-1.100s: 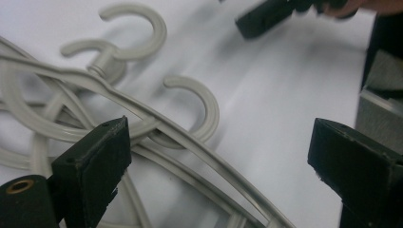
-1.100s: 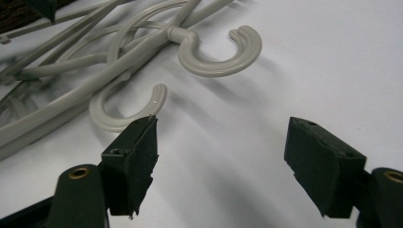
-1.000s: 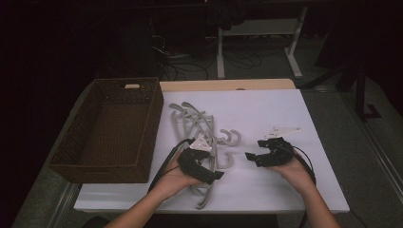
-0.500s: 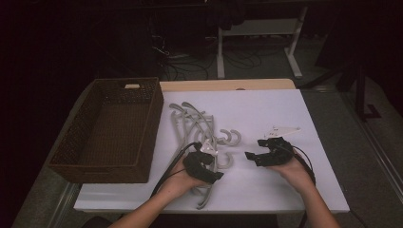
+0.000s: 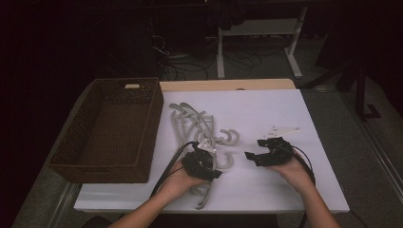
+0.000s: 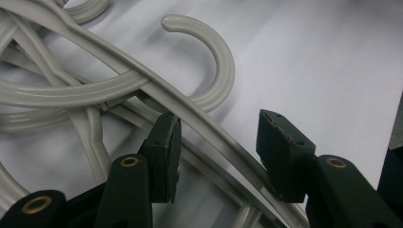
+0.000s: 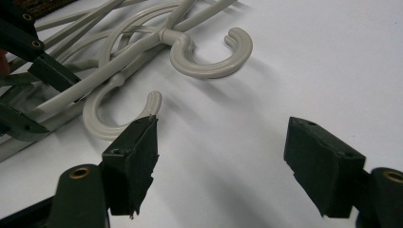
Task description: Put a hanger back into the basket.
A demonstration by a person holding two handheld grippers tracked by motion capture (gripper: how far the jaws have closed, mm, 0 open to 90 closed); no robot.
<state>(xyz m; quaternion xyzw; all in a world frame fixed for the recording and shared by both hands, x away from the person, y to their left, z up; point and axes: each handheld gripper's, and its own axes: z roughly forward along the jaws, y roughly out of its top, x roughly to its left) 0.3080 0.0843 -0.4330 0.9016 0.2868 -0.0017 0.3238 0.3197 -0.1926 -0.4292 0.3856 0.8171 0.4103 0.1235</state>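
Smooth grey plastic hangers (image 6: 95, 90) with curved hooks are piled at ten o'clock; one bar is straddled, untouched, by the closing left gripper (image 6: 216, 142). The right gripper (image 7: 221, 156) is held open.

This looks like a lab or recording room rather than a home. A table (image 5: 266, 109) under a plain white sheet stands in a bright pool of light while the room around it is dark. Behind it, loose cables (image 5: 171, 59) trail over the floor near the white metal legs of a desk (image 5: 294, 52). A person's hands hold wired grippers over the sheet, the left gripper (image 5: 202, 164) and the right gripper (image 5: 266, 154), beside a wicker basket (image 5: 76, 164) and a pile of grey hangers (image 5: 195, 123).
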